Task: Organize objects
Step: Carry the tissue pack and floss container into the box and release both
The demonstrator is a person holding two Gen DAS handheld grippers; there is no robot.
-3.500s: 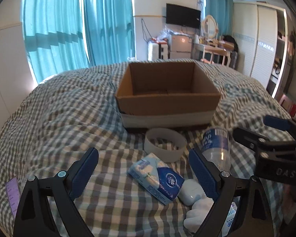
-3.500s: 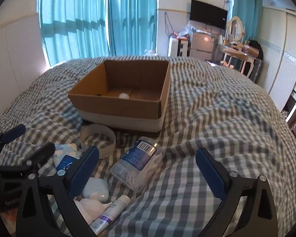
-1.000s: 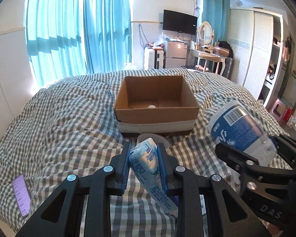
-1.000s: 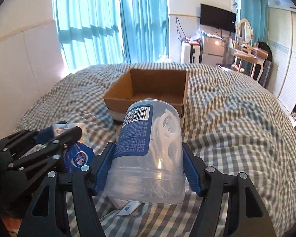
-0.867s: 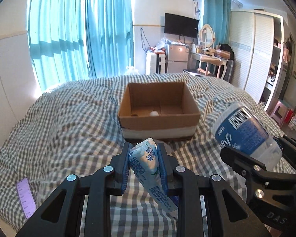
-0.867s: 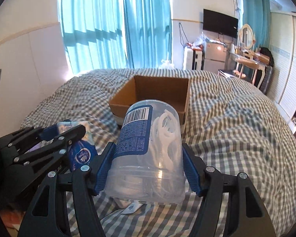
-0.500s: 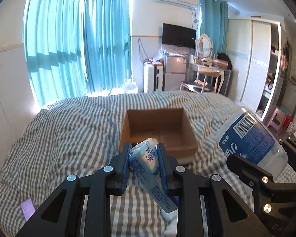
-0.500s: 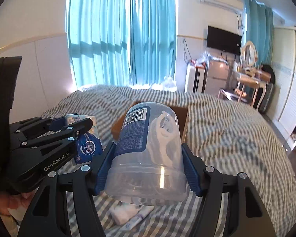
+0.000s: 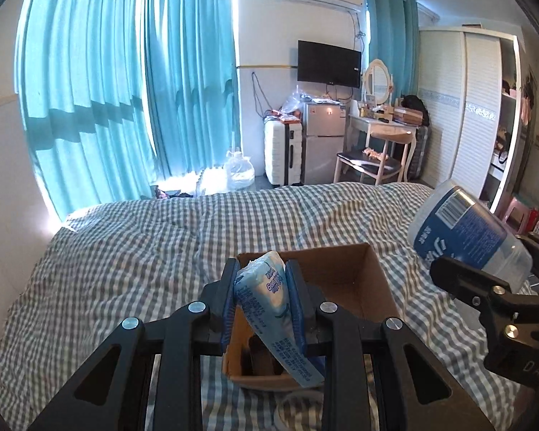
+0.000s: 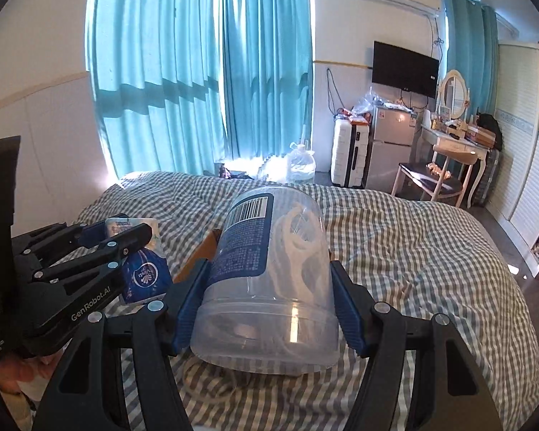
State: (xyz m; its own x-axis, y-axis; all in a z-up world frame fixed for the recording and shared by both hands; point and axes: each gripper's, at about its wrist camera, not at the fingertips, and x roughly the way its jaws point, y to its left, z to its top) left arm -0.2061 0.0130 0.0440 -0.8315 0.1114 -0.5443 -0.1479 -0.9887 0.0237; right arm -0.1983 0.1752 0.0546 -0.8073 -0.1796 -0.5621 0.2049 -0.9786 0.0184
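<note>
The left gripper [image 9: 262, 300] has its fingers [image 9: 227, 300] drawn narrow and clamped on one tissue pack [image 9: 266, 292], a soft pale-blue plastic packet with dark blue print, squeezed thin between the pads and standing on end, its lower tail hanging below them. In the right wrist view the same pack [image 10: 143, 269] shows a round blue logo on its side.

The right gripper [image 10: 266, 305] holds one clear plastic jar [image 10: 269, 280], its fingers [image 10: 345, 309] about half open and pressed against the jar's sides. The jar is a see-through cylinder with a dark blue label and a barcode; white looped pieces lie inside it. In the left wrist view the jar [image 9: 463, 230] tilts up and to the left, over the right side of the bed.

One open cardboard box [image 9: 341, 276] sits on the bed [image 9: 125, 251], which is covered in a grey-and-white checked quilt. In the left wrist view the tissue pack is in the air in front of the box's left part; whether it is directly above the opening cannot be told. A pale ring-shaped object [image 9: 298, 407], one only, lies on the quilt just before the box's near wall, partly hidden.
</note>
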